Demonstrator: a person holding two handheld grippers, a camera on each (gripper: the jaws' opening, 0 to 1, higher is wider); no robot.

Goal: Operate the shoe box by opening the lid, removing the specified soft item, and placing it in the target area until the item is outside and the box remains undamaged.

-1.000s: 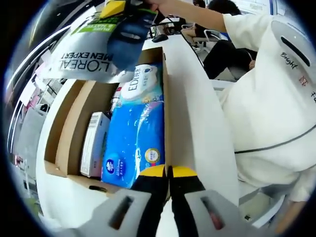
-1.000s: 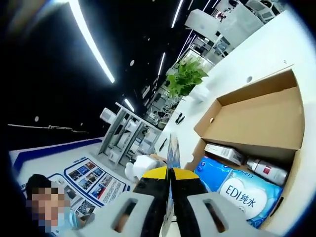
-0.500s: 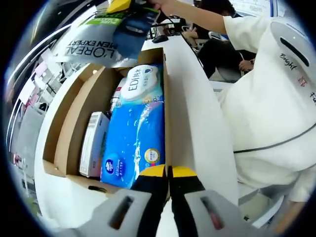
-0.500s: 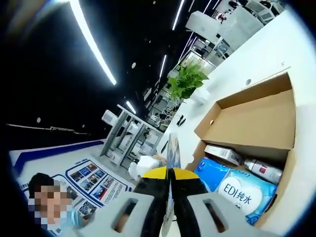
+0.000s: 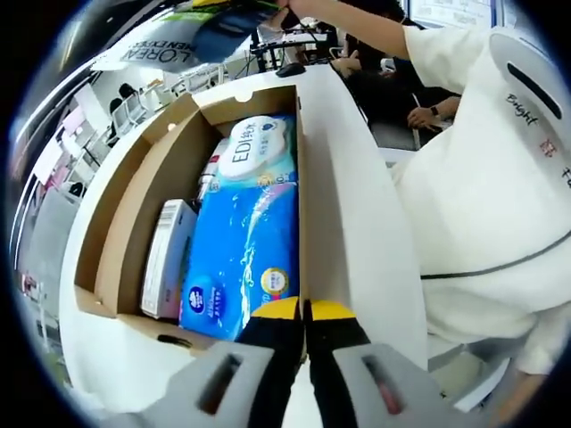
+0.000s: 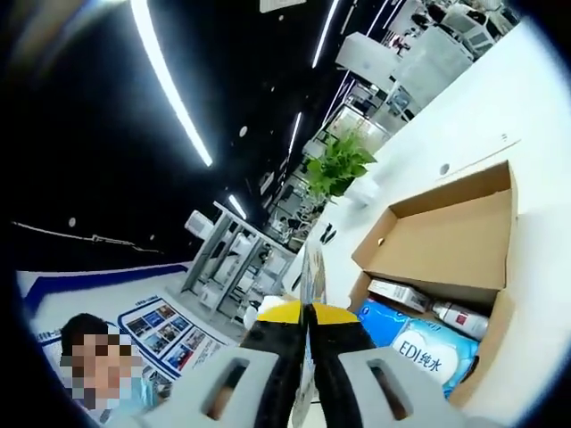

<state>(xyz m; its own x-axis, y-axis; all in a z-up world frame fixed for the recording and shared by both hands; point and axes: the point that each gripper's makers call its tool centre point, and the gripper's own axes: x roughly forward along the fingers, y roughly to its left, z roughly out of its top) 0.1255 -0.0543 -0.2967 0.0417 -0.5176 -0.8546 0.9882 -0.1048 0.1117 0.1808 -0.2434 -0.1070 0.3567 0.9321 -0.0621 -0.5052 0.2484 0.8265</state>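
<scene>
Shoe box (image 5: 107, 241): cardboard, lid open, standing on a white table (image 5: 357, 232); its right wall runs parallel to the table edge with a bare strip between.

Contents: blue tissue pack (image 5: 245, 259), wet-wipes pack (image 5: 254, 152), small white carton (image 5: 165, 259), a bottle (image 6: 459, 319) against the far wall.

Soft item: L'Oréal pouch (image 5: 178, 40), lifted clear above the box's far end, pinched edge-on in the closed right gripper (image 6: 309, 312).

Left gripper (image 5: 303, 309): jaws together at the near wall, probably clamping that wall; contact unclear.
</scene>
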